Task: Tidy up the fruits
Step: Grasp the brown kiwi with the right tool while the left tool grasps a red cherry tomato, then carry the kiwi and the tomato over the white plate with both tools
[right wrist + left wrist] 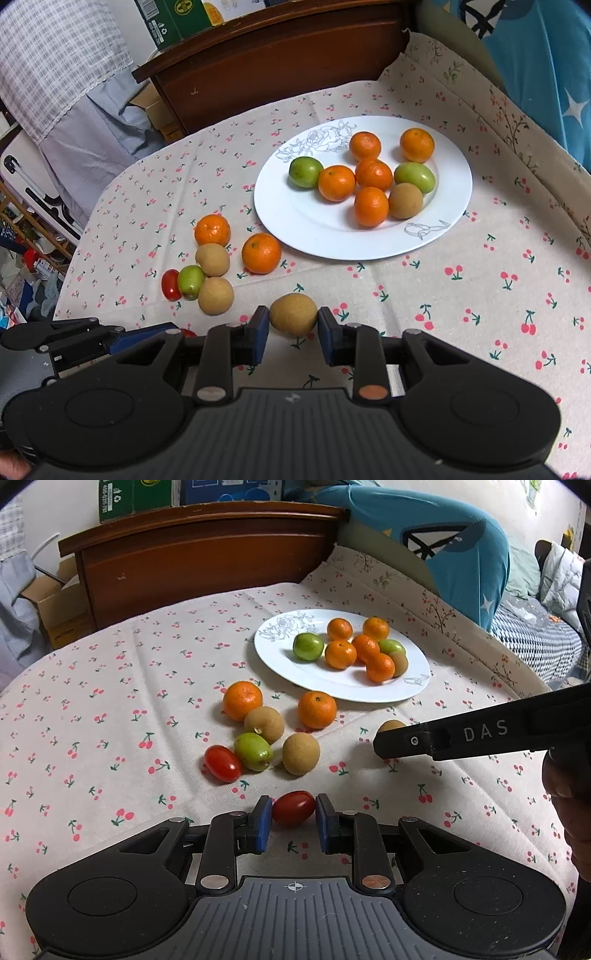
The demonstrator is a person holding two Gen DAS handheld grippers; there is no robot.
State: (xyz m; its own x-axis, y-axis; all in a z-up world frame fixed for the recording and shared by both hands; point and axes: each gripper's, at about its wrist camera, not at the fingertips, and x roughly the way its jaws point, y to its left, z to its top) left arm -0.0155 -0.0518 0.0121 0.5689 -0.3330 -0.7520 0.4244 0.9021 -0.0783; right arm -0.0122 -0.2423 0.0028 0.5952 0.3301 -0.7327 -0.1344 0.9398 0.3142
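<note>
Blue pads of the left claw (pixel 293 821) press on either end of a red cherry tomato (pixel 293 808), which sits low on the cherry-print cloth (pixel 110 686) covering the worktop; the jaws are drawn in narrow around it. The right claw (pixel 293 334) likewise holds a brown, rough-skinned round fruit (pixel 293 314) pinched between its pads, just above the cloth. Beyond the claws lies a loose cluster: another red tomato (pixel 222 763), a green fruit (pixel 253 751), two more brown fruits and two mandarins (pixel 242 700), all near one another. Farther off stands the white plate (pixel 288 672), already carrying mandarins, green fruits and a brown one. The step in hand looks like lifting both pieces to carry them to the plate. To do it well, the tomato needs a gentle squeeze, since its skin is soft and slick; lift straight up first, clear the loose cluster, then lower onto a bare part of the plate so nothing rolls.
</note>
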